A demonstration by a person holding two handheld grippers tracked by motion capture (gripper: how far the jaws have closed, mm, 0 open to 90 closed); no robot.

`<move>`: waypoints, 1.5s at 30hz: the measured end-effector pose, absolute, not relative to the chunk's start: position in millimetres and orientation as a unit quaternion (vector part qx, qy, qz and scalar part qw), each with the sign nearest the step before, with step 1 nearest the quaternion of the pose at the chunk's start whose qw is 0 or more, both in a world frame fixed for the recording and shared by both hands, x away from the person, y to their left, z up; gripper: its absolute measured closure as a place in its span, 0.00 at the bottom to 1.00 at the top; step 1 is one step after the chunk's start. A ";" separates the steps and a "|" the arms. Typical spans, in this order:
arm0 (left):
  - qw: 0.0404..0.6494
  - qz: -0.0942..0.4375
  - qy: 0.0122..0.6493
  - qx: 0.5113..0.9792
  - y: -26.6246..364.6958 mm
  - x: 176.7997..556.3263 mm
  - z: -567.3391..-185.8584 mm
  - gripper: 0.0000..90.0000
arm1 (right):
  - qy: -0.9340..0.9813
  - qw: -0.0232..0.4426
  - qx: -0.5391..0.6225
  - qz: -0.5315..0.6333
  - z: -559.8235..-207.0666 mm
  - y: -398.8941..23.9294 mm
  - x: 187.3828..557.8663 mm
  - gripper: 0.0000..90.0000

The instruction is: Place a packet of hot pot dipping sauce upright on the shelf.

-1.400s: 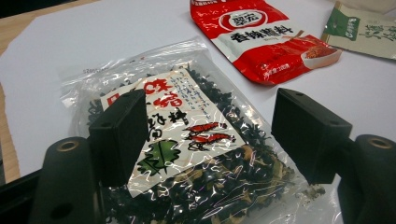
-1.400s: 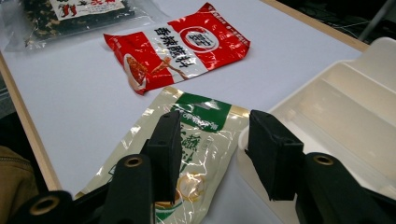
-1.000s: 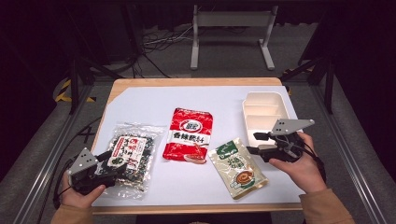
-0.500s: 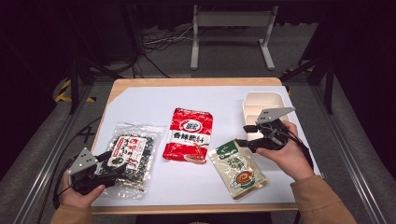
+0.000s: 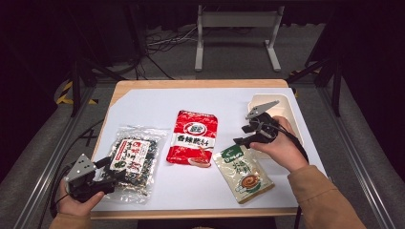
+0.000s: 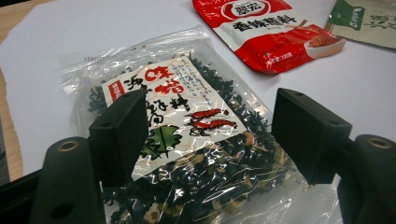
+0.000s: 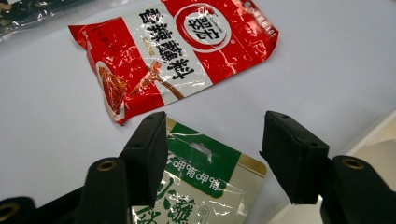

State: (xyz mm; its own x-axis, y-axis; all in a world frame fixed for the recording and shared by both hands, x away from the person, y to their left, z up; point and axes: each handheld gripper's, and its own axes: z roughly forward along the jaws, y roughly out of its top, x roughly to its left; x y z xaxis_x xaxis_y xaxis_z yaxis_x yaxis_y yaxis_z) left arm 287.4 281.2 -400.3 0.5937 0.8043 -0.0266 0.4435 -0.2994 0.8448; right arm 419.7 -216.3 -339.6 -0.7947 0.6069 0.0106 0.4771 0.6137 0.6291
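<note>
High view: right gripper (image 5: 241,135) poised over the top edge of the flat green-and-beige foil sachet (image 5: 242,173) on the white bench (image 5: 143,107), left gripper (image 5: 109,171) parked at the clear crinkly bag of dark seaweed (image 5: 132,160)

Left gripper view: fingers (image 6: 120,133) spread, gripping nothing.

Right gripper view: fingers (image 7: 149,154) just opened, straddling the sachet's hang-hole edge (image 7: 205,161) without pinching; could skid off the thin flat foil (barely any lip) or nudge the red glossy seasoning packet (image 7: 173,51) nearby
</note>
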 end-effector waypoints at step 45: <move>0.438 0.205 0.402 0.778 283.6 287.8 -401.2 0.31 | 0.923 0.007 0.360 0.138 -392.6 -180.2 475.2 0.26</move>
